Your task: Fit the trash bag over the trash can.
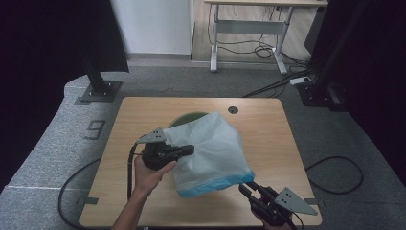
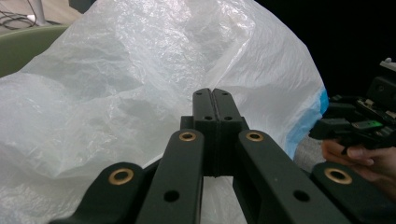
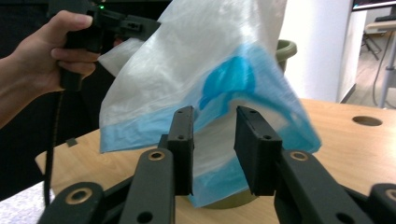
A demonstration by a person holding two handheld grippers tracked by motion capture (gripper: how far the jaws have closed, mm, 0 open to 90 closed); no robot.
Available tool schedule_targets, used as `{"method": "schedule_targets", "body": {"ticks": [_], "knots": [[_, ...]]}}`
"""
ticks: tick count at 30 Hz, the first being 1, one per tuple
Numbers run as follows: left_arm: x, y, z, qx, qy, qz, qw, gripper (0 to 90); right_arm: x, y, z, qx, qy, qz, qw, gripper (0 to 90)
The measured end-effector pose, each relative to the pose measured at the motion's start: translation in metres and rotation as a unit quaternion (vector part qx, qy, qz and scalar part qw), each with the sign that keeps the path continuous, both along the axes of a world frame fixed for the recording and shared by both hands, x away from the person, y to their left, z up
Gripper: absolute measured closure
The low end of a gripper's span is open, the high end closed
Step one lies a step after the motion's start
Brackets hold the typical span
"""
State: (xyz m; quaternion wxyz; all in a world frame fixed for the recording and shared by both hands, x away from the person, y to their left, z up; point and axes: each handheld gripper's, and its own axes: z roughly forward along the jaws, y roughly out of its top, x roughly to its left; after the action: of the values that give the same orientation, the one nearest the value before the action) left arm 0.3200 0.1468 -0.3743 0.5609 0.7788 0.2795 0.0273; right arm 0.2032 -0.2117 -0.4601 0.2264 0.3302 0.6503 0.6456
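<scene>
A white see-through plastic bag [image 1: 210,148] with a blue rim hangs tilted over a green bin [image 1: 184,117] in the middle of the wooden table [image 1: 273,139]. My left gripper [image 1: 190,149] is shut on the bag's upper left edge and holds it up; in the left gripper view its jaws [image 2: 212,93] meet flat against the film [image 2: 116,93]. My right gripper [image 1: 245,187] sits low at the table's near right, just short of the bag's blue corner. In the right gripper view its jaws [image 3: 212,116] stand apart, with the blue rim [image 3: 224,79] just past them.
A round cable hole [image 1: 233,109] lies behind the bin. Black stand bases sit off the table at the far left [image 1: 100,90] and far right [image 1: 316,93]. A white desk [image 1: 249,28] and floor cables are farther back. Bare tabletop lies to the right.
</scene>
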Motion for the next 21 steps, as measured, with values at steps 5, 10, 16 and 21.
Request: {"method": "schedule_targets", "body": {"ticks": [5,10,16,21], "knots": [[-0.0004,0.0017,-0.0004,-0.002,0.000,0.001,1.0000,90.0,0.0040,-0.0030,0.0020,-0.008,-0.010,-0.014,0.9998,71.8],[0.0001,0.0055,0.0000,-0.004,0.001,0.006,1.0000,90.0,0.0048,-0.0079,-0.0018,-0.004,-0.015,-0.014,0.9998,73.8],[0.0001,0.0073,-0.0017,-0.005,0.004,0.008,0.9999,90.0,0.0049,-0.0093,0.0005,0.000,-0.019,-0.012,0.9997,74.1],[-0.0006,0.0083,-0.0012,-0.007,0.002,0.010,0.9999,90.0,0.0005,-0.0052,0.0058,-0.007,-0.028,-0.007,0.9996,70.4]]}}
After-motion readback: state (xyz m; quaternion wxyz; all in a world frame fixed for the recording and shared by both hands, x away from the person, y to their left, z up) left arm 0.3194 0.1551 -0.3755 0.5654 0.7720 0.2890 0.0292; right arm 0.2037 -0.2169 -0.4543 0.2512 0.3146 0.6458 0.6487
